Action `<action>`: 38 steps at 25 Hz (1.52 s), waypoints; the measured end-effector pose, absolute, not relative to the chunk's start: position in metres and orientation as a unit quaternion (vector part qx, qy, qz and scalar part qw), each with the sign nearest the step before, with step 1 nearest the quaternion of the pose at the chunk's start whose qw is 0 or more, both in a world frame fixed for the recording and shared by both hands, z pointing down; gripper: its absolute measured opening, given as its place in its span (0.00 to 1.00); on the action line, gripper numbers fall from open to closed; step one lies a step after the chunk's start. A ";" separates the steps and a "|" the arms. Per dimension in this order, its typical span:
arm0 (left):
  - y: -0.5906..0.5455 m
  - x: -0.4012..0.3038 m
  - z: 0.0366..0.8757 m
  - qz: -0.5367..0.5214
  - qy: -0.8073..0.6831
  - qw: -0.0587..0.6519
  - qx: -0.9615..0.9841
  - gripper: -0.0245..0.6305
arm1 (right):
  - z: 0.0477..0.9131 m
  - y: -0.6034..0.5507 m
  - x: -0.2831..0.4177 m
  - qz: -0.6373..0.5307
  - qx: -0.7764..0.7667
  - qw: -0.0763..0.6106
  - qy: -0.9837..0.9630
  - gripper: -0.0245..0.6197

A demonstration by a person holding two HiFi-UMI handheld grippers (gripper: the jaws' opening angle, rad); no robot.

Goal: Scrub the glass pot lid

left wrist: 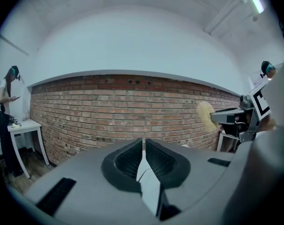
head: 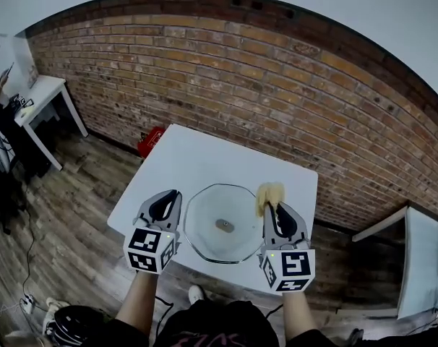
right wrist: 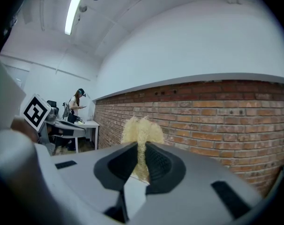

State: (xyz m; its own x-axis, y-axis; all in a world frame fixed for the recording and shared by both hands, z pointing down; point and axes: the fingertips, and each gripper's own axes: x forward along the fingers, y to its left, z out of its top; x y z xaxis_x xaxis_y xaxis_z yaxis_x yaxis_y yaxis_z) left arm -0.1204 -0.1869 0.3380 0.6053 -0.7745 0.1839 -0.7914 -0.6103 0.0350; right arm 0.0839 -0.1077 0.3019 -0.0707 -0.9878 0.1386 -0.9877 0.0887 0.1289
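- At the bottom edge of the head view, the person's forearms run up to two marker cubes, one on the left [head: 151, 250] and one on the right [head: 290, 270]. A shoe [head: 196, 293] shows on the floor [head: 74, 208] between the forearms.
- The left hand-held gripper [head: 173, 194] has its jaws pressed together with nothing between them, as the left gripper view confirms [left wrist: 143, 142]. It sits just beside the left rim of the glass pot lid [head: 204, 219].
- The right hand-held gripper [head: 271, 207] is clamped on a yellow sponge [head: 269, 194], which bulges out past its tips [right wrist: 142, 130]. It is at the right rim of the lid. The left gripper view catches the sponge from the side [left wrist: 206, 115].
- The lid lies flat near the front edge of the white surface [head: 204, 157], between the two hand-held grippers, with its knob [head: 225, 225] at its centre. Whether either tool touches the glass, or how high each is held, cannot be told.
- In both gripper views the tool's own grey body fills the lower half and hides the lid and most of the surface.
- A red object [head: 151, 142] sits on the floor behind the far left corner of the surface, partly hidden by it, and too small to identify.
- Further out, a white desk [head: 42, 96] stands to the left and another white table [head: 425, 259] is cut off at the right.
- A brick wall [head: 241, 85] runs behind everything.
- A person stands by the far desk, seen small in the left gripper view [left wrist: 6, 107] and in the right one [right wrist: 78, 102].
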 end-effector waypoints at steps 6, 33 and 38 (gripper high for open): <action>-0.204 -0.121 0.340 0.075 -0.421 0.059 0.902 0.08 | 0.300 -0.120 0.081 -0.001 0.688 0.096 -0.720 0.12; -0.220 -0.087 0.350 0.101 -0.435 0.066 0.892 0.08 | 0.310 -0.140 0.121 0.019 0.675 0.094 -0.732 0.12; -0.221 -0.083 0.362 0.116 -0.437 0.073 0.889 0.08 | 0.327 -0.145 0.124 0.038 0.667 0.099 -0.737 0.12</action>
